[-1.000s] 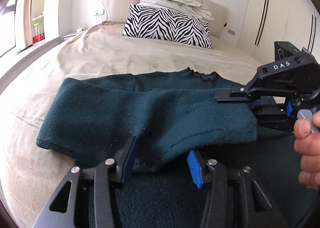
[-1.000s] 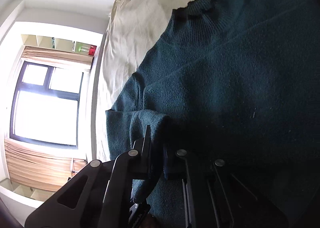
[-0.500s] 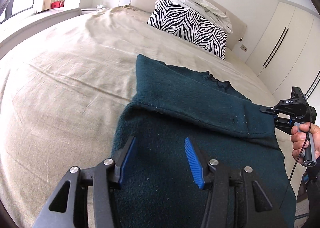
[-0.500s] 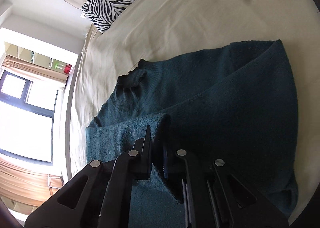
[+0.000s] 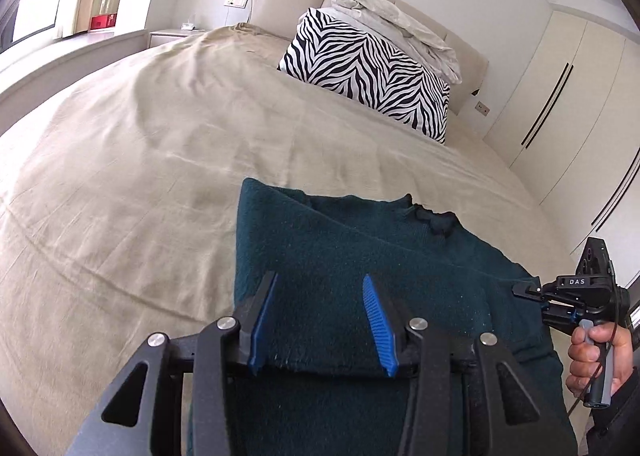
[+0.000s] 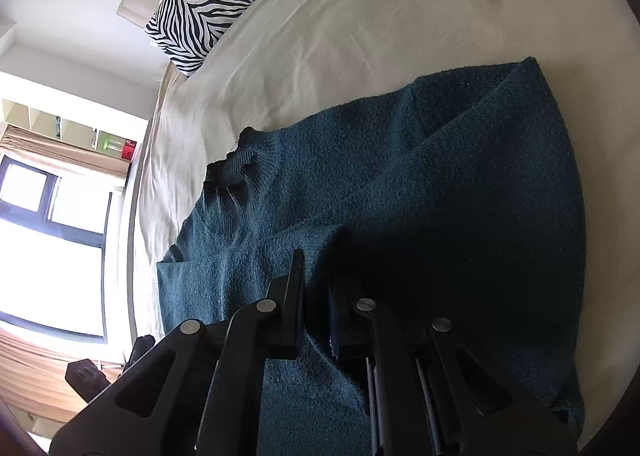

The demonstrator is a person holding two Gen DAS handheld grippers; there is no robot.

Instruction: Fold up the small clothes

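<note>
Left wrist: one sweater (image 5: 360,256), two tools.

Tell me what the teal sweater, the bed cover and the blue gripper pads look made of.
Teal sweater: thick fuzzy knit, probably wool or acrylic; ribbed collar, matte nap.
Bed cover: beige woven cloth, maybe cotton or linen; matte, finely creased.
Blue pads on the left gripper: ridged, likely rubber or soft plastic.

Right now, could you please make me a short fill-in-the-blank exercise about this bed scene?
1. The sweater on the bed is dark ____.
2. The pillow has a ____ pattern.
3. The left gripper is ____, holding nothing.
4. The right gripper is shut on the ____.

Missing words: teal; zebra; open; sweater
</note>
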